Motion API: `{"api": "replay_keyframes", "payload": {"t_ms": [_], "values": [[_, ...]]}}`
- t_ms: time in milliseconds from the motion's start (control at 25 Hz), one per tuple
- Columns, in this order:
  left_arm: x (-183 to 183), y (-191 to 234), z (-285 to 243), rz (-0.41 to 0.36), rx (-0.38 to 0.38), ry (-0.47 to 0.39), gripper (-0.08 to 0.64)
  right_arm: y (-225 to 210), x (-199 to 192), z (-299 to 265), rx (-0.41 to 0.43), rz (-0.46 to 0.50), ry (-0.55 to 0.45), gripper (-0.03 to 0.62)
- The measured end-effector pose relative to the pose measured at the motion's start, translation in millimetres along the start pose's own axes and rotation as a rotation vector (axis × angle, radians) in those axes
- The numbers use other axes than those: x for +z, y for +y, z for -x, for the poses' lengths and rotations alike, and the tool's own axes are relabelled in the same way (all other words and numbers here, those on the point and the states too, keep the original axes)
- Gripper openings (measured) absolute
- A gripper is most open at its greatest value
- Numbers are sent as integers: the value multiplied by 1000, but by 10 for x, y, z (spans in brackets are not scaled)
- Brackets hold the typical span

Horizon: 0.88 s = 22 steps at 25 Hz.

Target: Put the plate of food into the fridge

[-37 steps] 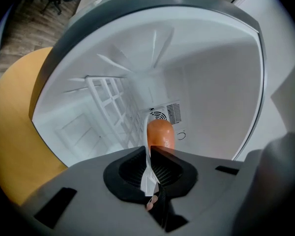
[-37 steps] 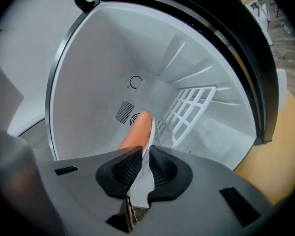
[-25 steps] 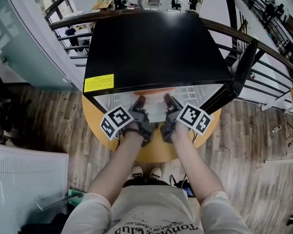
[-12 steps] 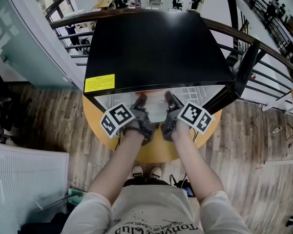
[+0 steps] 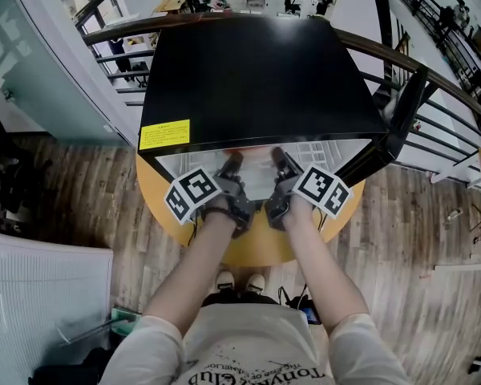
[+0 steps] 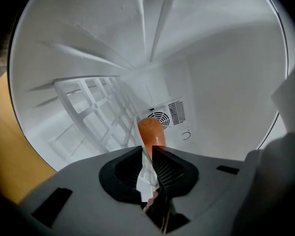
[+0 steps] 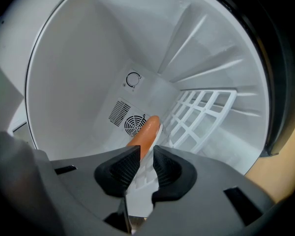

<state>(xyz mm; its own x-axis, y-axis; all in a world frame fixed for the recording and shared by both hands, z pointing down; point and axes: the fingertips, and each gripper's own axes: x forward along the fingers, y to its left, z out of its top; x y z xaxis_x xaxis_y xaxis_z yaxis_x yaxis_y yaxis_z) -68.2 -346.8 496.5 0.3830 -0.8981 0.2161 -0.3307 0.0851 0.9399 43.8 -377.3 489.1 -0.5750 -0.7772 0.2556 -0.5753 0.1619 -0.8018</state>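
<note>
A small black fridge point(image 5: 248, 70) stands open on a round yellow table point(image 5: 256, 251), and both grippers reach into its white inside. A white plate point(image 6: 147, 180) carries an orange sausage-like piece of food point(image 6: 151, 132). My left gripper point(image 6: 146, 154) is shut on the plate's rim. My right gripper point(image 7: 146, 154) has just been opening its jaws. The plate's other rim point(image 7: 143, 178) lies in the gap between them, with the food point(image 7: 145, 134) beyond. From above, the left gripper point(image 5: 228, 167) and right gripper point(image 5: 279, 160) sit side by side at the fridge's mouth, and the plate is hidden.
A white wire shelf point(image 6: 96, 117) stands against the fridge wall; it shows on the other side as the shelf point(image 7: 201, 114). A round fan vent point(image 7: 134, 124) is on the back wall. The open door point(image 5: 401, 115) stands at the right. Railings and wooden floor surround the table.
The orange strip seen at the fridge's mouth a second ago hardly shows now. Both hands have stayed where they were.
</note>
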Motion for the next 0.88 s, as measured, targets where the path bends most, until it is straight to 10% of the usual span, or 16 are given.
{"api": "replay_keyframes", "payload": {"t_ms": [880], "values": [[-59,39,93,-157,76,49,87,-66,6,42,-125,402,56,146]]}}
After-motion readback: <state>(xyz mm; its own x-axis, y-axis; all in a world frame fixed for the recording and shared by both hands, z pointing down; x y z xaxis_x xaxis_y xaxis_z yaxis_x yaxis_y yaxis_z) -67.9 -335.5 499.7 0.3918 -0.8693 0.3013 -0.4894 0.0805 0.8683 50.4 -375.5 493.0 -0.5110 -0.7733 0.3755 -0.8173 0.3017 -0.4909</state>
